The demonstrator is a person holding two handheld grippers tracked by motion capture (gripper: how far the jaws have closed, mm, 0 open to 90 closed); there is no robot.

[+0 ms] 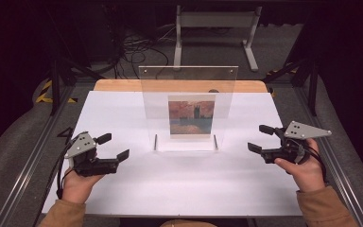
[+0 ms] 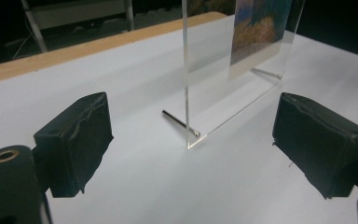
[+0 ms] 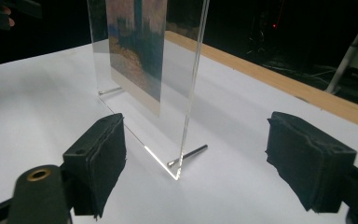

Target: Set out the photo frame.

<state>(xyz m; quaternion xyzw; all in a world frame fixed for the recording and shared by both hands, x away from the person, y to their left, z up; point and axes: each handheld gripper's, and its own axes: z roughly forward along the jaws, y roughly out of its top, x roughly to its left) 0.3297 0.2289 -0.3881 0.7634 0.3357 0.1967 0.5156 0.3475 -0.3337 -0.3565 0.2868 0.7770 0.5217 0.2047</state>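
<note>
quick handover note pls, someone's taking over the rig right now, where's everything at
Left gripper: open, holding nothing, left of the acrylic frame.
Right gripper: open, holding nothing, right of the frame.
Frame: upright mid-table on the white sheet, standing on two metal pins, a painting print inside it.
Done: frame stands on its own, no gripper touching it.
Left: probably nothing but checking it stays steady, or a fresh grasp at each side edge if it must move.

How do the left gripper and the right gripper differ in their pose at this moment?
The left gripper is at the left of the acrylic frame, the right gripper at its right. The left gripper points right toward the frame, the right gripper points left toward it. The left gripper lies nearer the table's front edge than the right. Both are open, hold nothing, and stand apart from the frame.
</note>
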